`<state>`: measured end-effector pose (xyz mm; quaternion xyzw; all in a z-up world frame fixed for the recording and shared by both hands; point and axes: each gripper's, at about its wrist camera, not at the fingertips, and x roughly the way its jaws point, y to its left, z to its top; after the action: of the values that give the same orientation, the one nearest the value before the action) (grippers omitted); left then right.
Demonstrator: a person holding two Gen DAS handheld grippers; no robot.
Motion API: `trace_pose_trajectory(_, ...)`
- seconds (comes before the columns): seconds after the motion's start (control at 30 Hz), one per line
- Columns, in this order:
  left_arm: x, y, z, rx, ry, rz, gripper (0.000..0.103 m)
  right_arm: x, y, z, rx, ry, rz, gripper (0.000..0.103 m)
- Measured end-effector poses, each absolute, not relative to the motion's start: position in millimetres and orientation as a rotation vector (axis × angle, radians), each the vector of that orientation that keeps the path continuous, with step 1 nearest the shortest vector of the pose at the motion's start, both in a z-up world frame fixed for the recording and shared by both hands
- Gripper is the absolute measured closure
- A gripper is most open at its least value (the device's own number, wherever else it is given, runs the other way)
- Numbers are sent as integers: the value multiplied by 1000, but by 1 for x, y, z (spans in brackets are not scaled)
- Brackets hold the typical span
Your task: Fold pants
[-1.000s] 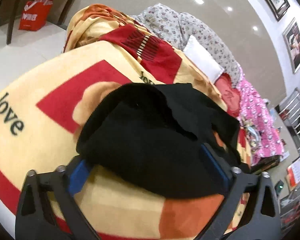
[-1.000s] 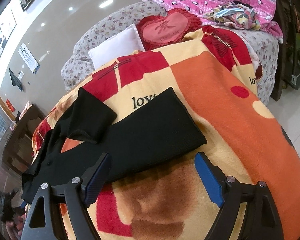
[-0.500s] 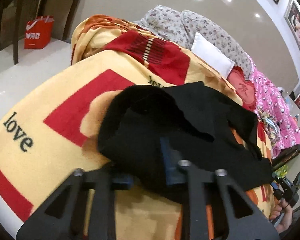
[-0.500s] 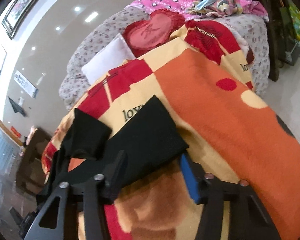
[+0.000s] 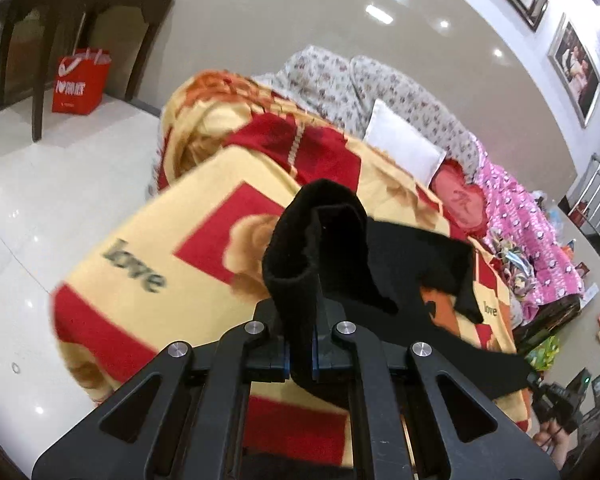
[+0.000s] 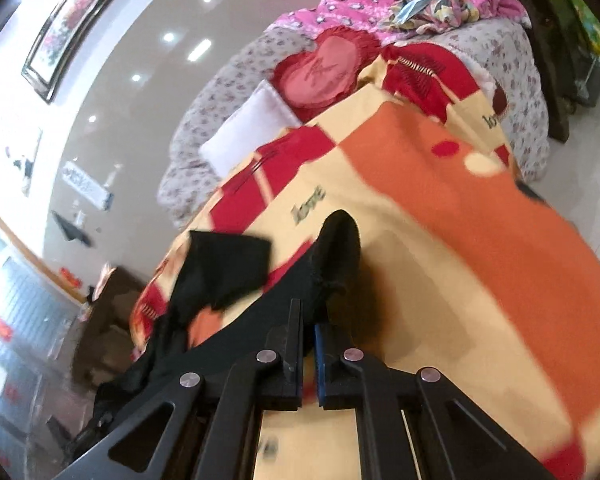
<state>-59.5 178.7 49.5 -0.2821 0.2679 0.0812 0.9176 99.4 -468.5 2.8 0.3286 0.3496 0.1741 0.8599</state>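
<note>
Black pants (image 5: 396, 264) lie across a yellow, red and orange blanket (image 5: 188, 264) on a bed. My left gripper (image 5: 300, 356) is shut on one end of the pants, which stands up bunched between the fingers and is lifted off the blanket. My right gripper (image 6: 309, 354) is shut on the other end of the pants (image 6: 332, 256), also bunched and raised. The middle of the pants sags on the blanket (image 6: 440, 240) with one flap (image 6: 228, 264) folded over.
A white pillow (image 5: 404, 144), a red heart cushion (image 5: 460, 200) and pink bedding (image 5: 528, 232) lie at the bed's far end. A dark table (image 5: 80, 20) and a red bag (image 5: 80, 84) stand on the white floor at the left.
Both grippers have closed from open onto the ends of the pants and lifted them. The cloth is now bunched up and pulled off the blanket at both ends.
</note>
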Motion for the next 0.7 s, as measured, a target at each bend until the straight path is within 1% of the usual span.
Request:
trace_pose_trajectory(0.07,-64,186,45,-549,561,195,98,81,-465,-13,698,792,394,99)
trace_pose_trajectory(0.13,-57,191,28,-544,613,211,97,73,-461,-28,665,834,375,99)
trace_pose_trajectory(0.17,-54,193,20,-545,641,225,97,71,-462,-34,666,830,354,101)
trace_pose_trajectory(0.2,-53,195,14,-546,668,243,95,70,-464,-32,659,818,327,100)
trace_pose_trajectory(0.23,-52,198,8,-557,689,262,89,71,-465,-26,619,812,265,98)
trace_pose_trajectory(0.27,-54,203,4,-577,691,275,85,70,-463,-13,538,780,172,95)
trace_pose_trajectory(0.3,-55,207,3,-585,689,294,78,71,-458,3,452,722,104,95)
trace_pose_trajectory(0.33,-59,212,3,-583,679,331,75,73,-451,15,390,676,91,94)
trace_pose_trajectory(0.4,-64,218,5,-566,653,377,74,87,-424,41,269,611,164,85)
trace_pose_trajectory(0.47,-70,220,10,-527,617,418,74,115,-379,60,143,605,364,68)
trace_pose_trajectory(0.5,-72,220,13,-509,601,424,70,124,-362,63,91,613,431,66)
trace_pose_trajectory(0.53,-73,216,17,-480,582,414,63,136,-334,66,5,624,519,65)
trace_pose_trajectory(0.57,-73,213,19,-456,571,392,59,145,-311,66,-73,639,586,64)
trace_pose_trajectory(0.6,-72,209,21,-431,560,357,52,154,-285,63,-172,648,639,64)
trace_pose_trajectory(0.7,-66,184,29,-358,551,178,51,169,-229,49,-392,648,726,64)
